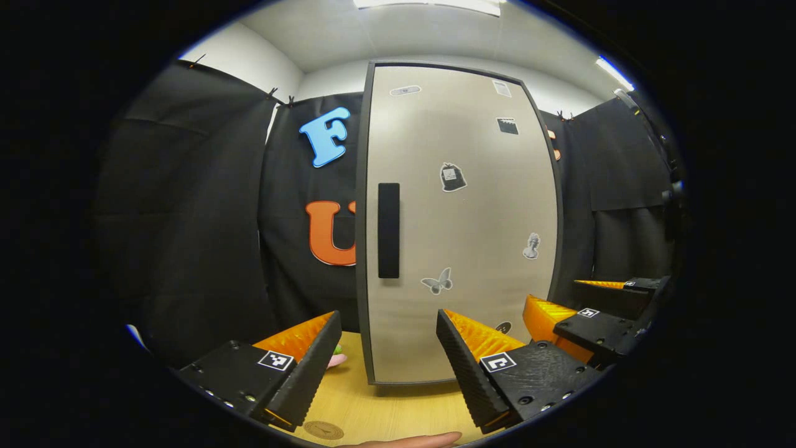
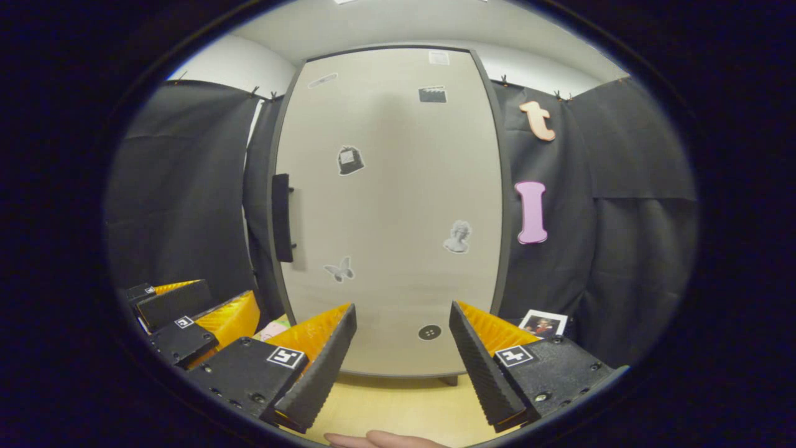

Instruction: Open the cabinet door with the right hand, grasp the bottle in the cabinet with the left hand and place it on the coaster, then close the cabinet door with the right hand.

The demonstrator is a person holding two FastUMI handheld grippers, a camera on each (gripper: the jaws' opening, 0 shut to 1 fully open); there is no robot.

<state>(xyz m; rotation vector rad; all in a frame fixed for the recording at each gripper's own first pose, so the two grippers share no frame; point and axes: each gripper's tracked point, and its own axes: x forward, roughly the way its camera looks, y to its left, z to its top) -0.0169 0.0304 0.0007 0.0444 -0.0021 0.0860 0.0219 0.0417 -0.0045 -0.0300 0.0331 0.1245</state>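
The cabinet door [image 1: 460, 224] is shut and stands straight up at the back of the worktop [image 1: 385, 410]. The bottle must be behind it, so it is hidden for now. The door looks flat, stiff and smooth, with little stickers on it. It will likely swing as one hard piece. The best place to take hold is the dark handle [image 1: 388, 230], a tall bar near the door's left edge. In the right gripper view the handle [image 2: 282, 218] sticks out from the door, so a claw could hook behind it.

The right claw [image 2: 403, 367] is spread wide and holds nothing. It points at the lower middle of the door, well apart from the handle. The left claw [image 1: 388, 367] is spread wide too and is empty. It sits just left of the right one.

A round coaster [image 1: 323, 430] lies on the worktop near the left claw. A small pink and green thing [image 1: 337, 358] sits by the cabinet's left bottom corner. A small photo [image 2: 543, 324] stands to the right of the cabinet. Nothing seems to block the handle, but the left claw may need to stay back when the door swings.
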